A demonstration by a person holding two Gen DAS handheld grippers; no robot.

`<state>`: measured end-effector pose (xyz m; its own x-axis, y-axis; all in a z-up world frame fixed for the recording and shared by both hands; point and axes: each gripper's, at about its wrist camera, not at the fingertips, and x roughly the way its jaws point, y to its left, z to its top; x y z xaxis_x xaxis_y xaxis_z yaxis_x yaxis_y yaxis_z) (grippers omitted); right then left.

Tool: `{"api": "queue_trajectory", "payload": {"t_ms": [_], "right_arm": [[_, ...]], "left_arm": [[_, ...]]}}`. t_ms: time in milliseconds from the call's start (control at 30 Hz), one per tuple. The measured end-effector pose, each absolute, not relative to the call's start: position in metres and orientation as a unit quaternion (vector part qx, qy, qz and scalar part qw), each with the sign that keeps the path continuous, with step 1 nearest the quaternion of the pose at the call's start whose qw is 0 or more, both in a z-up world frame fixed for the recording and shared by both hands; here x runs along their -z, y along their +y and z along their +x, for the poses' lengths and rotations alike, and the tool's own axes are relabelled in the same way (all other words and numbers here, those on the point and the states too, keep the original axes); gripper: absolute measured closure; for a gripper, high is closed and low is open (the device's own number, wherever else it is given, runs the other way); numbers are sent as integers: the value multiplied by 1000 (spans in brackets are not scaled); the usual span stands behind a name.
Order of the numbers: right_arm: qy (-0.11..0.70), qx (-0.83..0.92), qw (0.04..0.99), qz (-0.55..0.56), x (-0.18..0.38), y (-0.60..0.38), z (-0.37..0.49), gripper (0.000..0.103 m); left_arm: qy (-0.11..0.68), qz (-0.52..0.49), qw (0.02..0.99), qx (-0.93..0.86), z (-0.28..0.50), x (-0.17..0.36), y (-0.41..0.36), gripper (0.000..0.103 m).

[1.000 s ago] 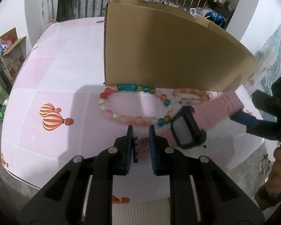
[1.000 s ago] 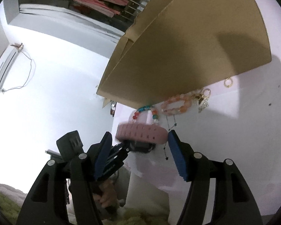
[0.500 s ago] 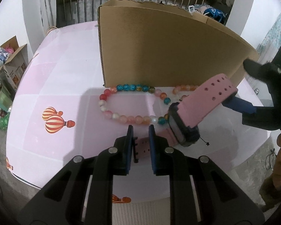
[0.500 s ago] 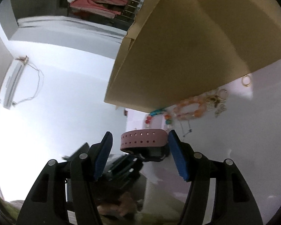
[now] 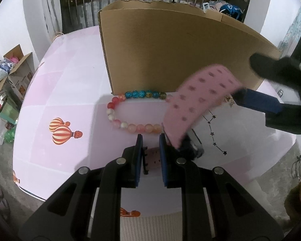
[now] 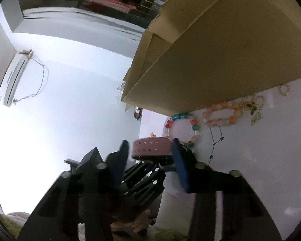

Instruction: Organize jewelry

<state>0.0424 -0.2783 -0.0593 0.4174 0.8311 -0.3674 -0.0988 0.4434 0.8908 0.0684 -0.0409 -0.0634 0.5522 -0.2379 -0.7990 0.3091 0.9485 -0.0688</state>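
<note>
My left gripper (image 5: 151, 154) is shut on one strap end of a pink watch (image 5: 198, 98) with a black face. The other perforated strap curves up to the right, where my right gripper (image 6: 150, 156) holds its end between blue pads (image 5: 258, 100). In the right wrist view the pink strap (image 6: 151, 146) spans the two fingers. A multicoloured bead bracelet (image 5: 118, 108) lies on the pink table by the cardboard box (image 5: 180, 46). A peach bead bracelet (image 6: 222, 116) and a star chain (image 5: 214, 136) lie further right.
The tall cardboard box stands at the back of the table (image 5: 60, 92). A gold ring (image 6: 284, 89) and a gold charm piece (image 6: 254, 110) lie by the box. The table's front edge is close below my left gripper. Boxes and clutter (image 5: 10, 76) stand on the floor at left.
The right gripper has lifted its strap end up and in towards the left gripper, so the watch bends into an arch. The left gripper has kept its hold and drawn back slightly.
</note>
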Motion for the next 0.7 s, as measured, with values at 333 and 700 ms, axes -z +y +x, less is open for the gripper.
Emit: {"api": "queue_trajectory", "payload": {"t_ms": [333, 700], "right_arm": [[422, -318, 735, 424, 51, -289, 34, 99], [425, -241, 791, 368, 46, -326, 10, 99]], "left_arm": [[436, 47, 886, 152, 63, 62, -44, 95], [435, 53, 886, 153, 60, 60, -44, 95]]}}
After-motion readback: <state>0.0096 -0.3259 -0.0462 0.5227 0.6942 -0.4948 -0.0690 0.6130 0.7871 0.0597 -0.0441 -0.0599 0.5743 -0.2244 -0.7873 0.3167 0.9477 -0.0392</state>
